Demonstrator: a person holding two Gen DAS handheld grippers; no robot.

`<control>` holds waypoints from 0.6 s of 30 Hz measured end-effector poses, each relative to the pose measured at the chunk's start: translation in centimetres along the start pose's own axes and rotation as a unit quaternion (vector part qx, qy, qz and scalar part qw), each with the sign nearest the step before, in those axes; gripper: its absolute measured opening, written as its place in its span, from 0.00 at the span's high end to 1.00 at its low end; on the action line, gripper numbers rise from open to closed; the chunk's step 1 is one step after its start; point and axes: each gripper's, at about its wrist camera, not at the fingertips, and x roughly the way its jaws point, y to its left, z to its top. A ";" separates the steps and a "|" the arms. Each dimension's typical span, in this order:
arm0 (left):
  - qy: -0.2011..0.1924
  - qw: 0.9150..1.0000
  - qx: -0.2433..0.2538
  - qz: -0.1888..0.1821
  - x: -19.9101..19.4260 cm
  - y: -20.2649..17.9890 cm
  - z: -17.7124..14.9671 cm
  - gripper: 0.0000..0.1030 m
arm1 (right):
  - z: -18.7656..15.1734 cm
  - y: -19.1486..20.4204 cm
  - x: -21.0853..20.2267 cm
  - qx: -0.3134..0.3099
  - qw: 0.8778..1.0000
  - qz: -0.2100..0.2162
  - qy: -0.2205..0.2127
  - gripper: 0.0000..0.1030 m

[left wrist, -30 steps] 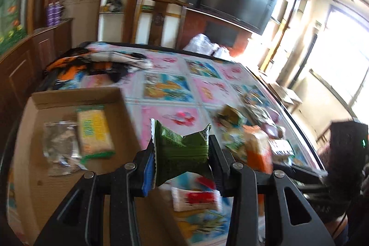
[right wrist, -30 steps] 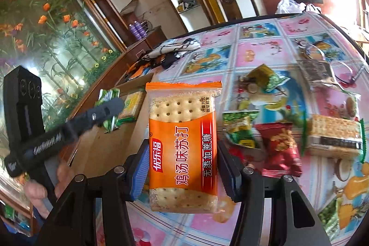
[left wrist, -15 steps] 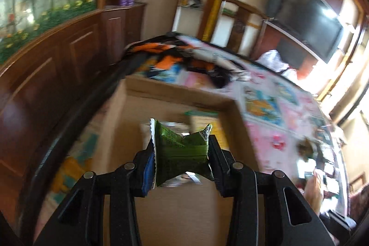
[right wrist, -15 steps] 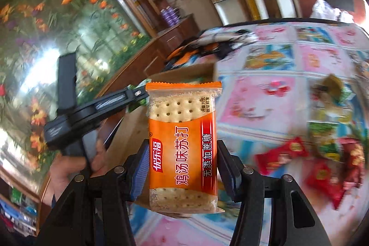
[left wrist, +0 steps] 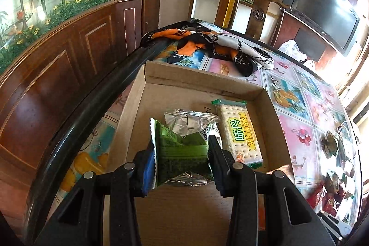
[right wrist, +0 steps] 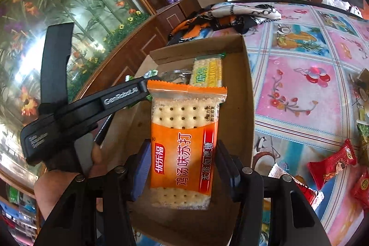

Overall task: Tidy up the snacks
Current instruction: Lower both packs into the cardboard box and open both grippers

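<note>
My left gripper [left wrist: 181, 160] is shut on a green snack packet [left wrist: 181, 151] and holds it above the cardboard box [left wrist: 203, 80]. Inside the box lie a yellow-green cracker pack [left wrist: 239, 130] and a silver foil packet [left wrist: 189, 121]. My right gripper [right wrist: 182, 170] is shut on an orange soda cracker pack [right wrist: 184, 144], held upright over the same box [right wrist: 246, 89]. The left gripper also shows in the right wrist view [right wrist: 147, 89], over the box's left side. Loose red snack packets [right wrist: 332, 163] lie on the table to the right.
The table has a flowery cloth [right wrist: 299, 84] under glass with a black rim [left wrist: 92, 107]. A crumpled orange and black scarf [left wrist: 207, 43] lies behind the box. A wooden cabinet [left wrist: 57, 57] stands left. More snacks [left wrist: 334, 176] lie at the right.
Both grippers have swung left from the snack pile to over the cardboard box, still holding their packets. The left gripper now points down into the box.
</note>
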 end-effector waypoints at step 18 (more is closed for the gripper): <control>0.007 1.000 0.013 0.020 0.3 -0.2 -0.1 0.61 | 0.6 0.5 2.5 -0.023 0.999 -0.045 0.007 0.44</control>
